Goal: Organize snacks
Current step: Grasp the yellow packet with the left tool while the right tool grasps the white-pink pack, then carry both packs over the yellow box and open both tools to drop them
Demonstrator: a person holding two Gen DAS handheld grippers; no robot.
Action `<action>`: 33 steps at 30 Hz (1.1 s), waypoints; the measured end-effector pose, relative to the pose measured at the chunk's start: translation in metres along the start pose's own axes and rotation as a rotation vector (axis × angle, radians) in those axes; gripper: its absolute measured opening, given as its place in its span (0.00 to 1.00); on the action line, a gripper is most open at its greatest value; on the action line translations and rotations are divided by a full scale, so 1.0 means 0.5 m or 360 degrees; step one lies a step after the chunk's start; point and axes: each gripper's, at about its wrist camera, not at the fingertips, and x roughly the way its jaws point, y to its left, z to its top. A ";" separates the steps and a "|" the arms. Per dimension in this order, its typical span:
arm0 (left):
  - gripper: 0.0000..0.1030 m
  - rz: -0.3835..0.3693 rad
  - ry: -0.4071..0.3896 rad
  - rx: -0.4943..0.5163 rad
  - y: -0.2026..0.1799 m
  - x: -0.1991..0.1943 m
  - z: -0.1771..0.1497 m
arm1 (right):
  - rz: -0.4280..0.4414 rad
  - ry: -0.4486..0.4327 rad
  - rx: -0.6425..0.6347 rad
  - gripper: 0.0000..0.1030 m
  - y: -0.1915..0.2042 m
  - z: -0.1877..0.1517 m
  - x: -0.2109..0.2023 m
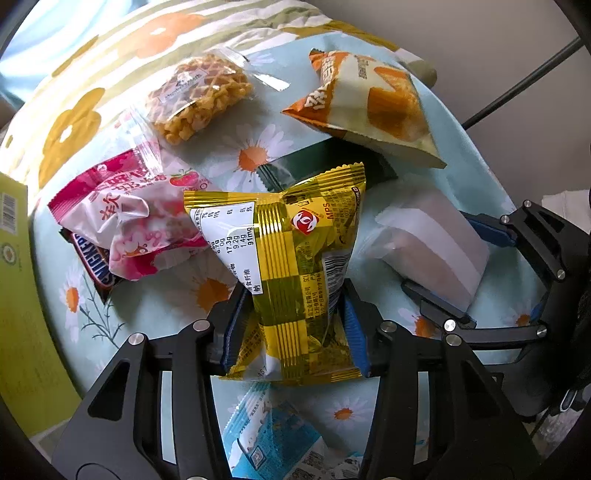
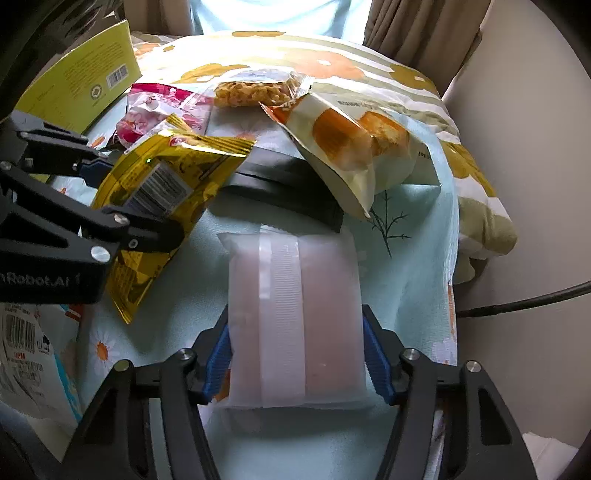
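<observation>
Left tool (image 1: pixel 293 332) clamps the gold snack pack (image 1: pixel 295 266); right tool (image 2: pixel 297 360) grips the pale frosted pack (image 2: pixel 291 314) on the daisy cloth (image 2: pixel 406 266).

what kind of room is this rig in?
Likely a home bedroom or living room: a floral pillow lies beside a daisy-print cloth, with curtains behind. Not a lab bench.

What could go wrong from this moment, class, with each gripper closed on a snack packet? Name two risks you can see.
1. The left gripper pinches the puffy yellow packet low down; its top may flop or the packet slip out when lifted.
2. The right gripper squeezes the soft pale pink packet by its sides; more pressure might crush it, and the yellow packet is close enough to get bumped.
</observation>
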 end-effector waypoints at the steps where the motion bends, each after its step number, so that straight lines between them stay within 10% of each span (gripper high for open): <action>1: 0.42 0.0002 -0.0007 0.0001 -0.002 -0.004 -0.001 | 0.0002 -0.0004 0.0002 0.56 0.001 -0.001 -0.004; 21: 0.42 0.0067 -0.0341 -0.0073 -0.030 -0.227 -0.024 | 0.0067 -0.0195 0.0053 0.56 -0.003 0.026 -0.189; 33: 0.42 0.0194 -0.0626 -0.0296 0.156 -0.439 -0.091 | 0.0245 -0.0374 -0.0017 0.56 0.120 0.178 -0.315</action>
